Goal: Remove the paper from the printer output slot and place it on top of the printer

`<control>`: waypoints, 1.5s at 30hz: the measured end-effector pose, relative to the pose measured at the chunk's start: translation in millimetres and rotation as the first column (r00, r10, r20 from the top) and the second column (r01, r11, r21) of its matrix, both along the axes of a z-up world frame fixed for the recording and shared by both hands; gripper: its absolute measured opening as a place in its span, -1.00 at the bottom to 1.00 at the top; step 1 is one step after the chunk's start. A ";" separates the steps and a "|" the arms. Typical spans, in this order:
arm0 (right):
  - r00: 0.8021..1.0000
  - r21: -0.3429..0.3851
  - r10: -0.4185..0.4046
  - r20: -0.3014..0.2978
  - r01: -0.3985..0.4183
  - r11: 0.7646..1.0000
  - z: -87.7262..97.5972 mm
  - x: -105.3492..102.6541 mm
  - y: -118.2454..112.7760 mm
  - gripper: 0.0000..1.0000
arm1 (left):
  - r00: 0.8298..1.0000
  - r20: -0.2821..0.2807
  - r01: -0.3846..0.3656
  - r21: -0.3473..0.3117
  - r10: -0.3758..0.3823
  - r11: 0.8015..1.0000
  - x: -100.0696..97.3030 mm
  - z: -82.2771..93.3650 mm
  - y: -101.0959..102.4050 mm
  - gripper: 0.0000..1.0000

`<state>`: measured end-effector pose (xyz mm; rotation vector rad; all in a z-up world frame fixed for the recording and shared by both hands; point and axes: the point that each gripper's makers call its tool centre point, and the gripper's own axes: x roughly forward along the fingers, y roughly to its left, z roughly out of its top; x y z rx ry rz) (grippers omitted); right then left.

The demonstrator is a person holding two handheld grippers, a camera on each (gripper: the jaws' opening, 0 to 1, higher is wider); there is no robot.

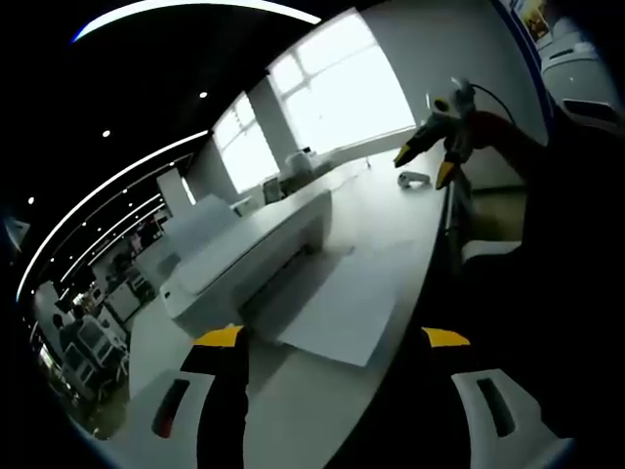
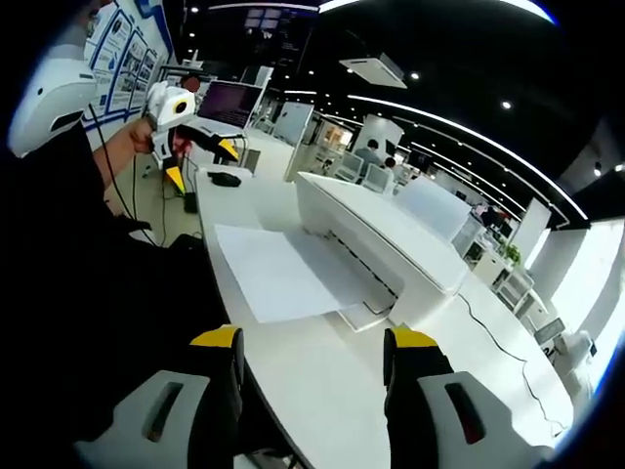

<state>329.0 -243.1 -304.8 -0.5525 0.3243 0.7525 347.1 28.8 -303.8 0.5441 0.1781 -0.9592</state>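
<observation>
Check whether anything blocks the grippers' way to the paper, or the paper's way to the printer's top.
Nothing visible does. The paper lies flat, sticking out of the printer onto the white table, with bare table between it and the right gripper. The left gripper also faces it unobstructed. The printer's top looks bare.

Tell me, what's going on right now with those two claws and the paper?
Left gripper open, empty. Right gripper open, empty. Paper sticking out of printer onto table, untouched. Nothing in the way.
</observation>
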 end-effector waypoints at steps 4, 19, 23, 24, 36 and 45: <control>1.000 -0.001 -0.002 -0.003 0.002 1.000 0.0 0.9 -3.6 0.06 | 1.000 0.001 0.002 0.003 -0.002 1.000 1.3 0.0 -1.8 0.46; 1.000 -0.002 0.000 -0.012 0.000 1.000 -1.4 1.5 -5.9 0.06 | 1.000 -0.016 -0.008 0.011 0.008 1.000 10.1 -8.0 -1.3 0.44; 1.000 -0.004 -0.002 -0.019 0.002 1.000 -4.0 2.4 -6.3 0.06 | 1.000 -0.015 -0.013 0.009 0.013 1.000 10.8 -8.0 0.2 0.44; 1.000 -0.004 0.000 -0.019 0.000 1.000 -4.4 1.9 -5.2 0.06 | 1.000 -0.010 -0.014 0.010 0.014 1.000 11.1 -7.8 0.2 0.44; 1.000 -0.002 -0.011 -0.016 0.011 1.000 -2.8 1.8 -9.3 0.03 | 1.000 -0.005 -0.015 0.031 0.015 0.999 14.8 -12.5 -1.5 0.44; 1.000 -0.001 -0.007 -0.024 0.007 1.000 -2.4 -0.4 -6.4 0.02 | 1.000 -0.012 -0.007 0.036 0.007 0.999 15.9 -16.0 -4.3 0.44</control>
